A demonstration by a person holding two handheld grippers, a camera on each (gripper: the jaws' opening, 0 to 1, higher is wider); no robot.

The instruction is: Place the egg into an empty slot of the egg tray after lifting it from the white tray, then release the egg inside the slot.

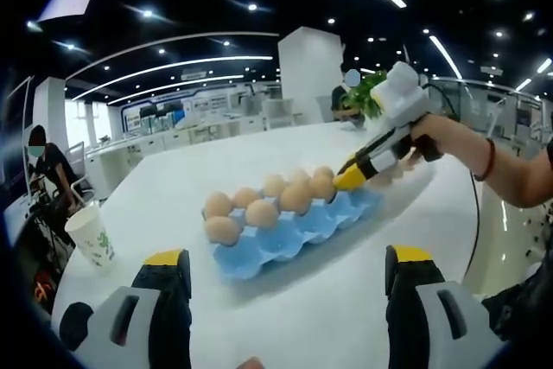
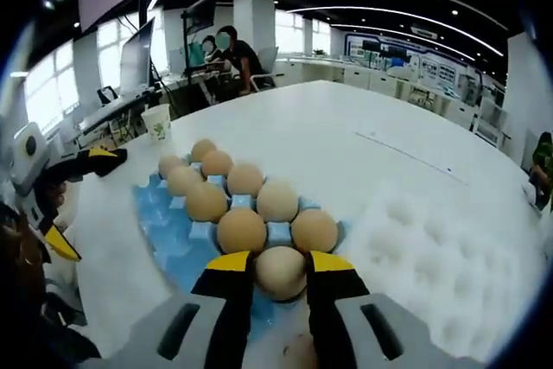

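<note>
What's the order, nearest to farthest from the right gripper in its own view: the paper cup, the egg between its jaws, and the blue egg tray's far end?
1. Egg, between the jaws.
2. Blue egg tray, far end, upper left.
3. Paper cup, beyond the tray.

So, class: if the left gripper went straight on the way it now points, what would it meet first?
The left gripper, jaws wide apart, points at the near end of the blue egg tray. It would probably meet that tray's edge first, or the nearest egg if it travels higher; depth is hard to judge.
</note>
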